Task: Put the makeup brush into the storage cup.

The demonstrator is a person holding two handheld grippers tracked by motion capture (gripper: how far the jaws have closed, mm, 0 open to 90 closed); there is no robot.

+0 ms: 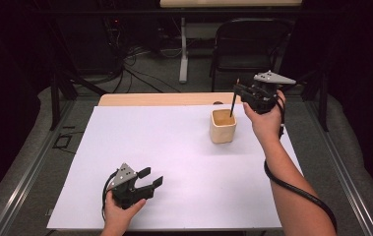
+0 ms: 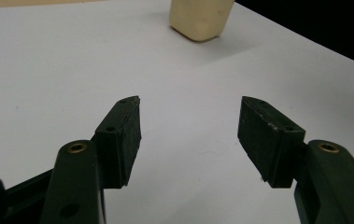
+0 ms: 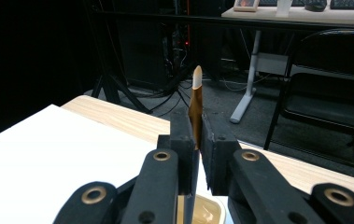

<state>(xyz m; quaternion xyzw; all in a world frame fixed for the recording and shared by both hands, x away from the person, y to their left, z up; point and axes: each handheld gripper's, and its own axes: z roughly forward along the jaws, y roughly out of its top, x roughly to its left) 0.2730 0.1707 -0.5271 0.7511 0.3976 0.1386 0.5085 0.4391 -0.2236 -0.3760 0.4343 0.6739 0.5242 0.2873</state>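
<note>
At right of centre in the high view, the right gripper [image 1: 239, 93] clamped a thin brown stick [image 1: 233, 103] dipping into the cream square cup [image 1: 223, 129]. At lower left, the left gripper [image 1: 150, 177] rested on the white table [image 1: 174, 162], jaws wide and empty.

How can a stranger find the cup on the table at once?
Look at the white sheet that covers the table. Toward its far right stands a cream square cup, below the right gripper. A thin dark stick leans into it.

A lab or recording studio. Black curtains close in both sides of the frame, and loose cables [image 1: 139, 73] trail over grey carpet at upper centre. A folding chair [image 1: 248, 46] and a desk leg [image 1: 183, 49] stand behind the white-topped table [image 1: 139, 142].
</note>
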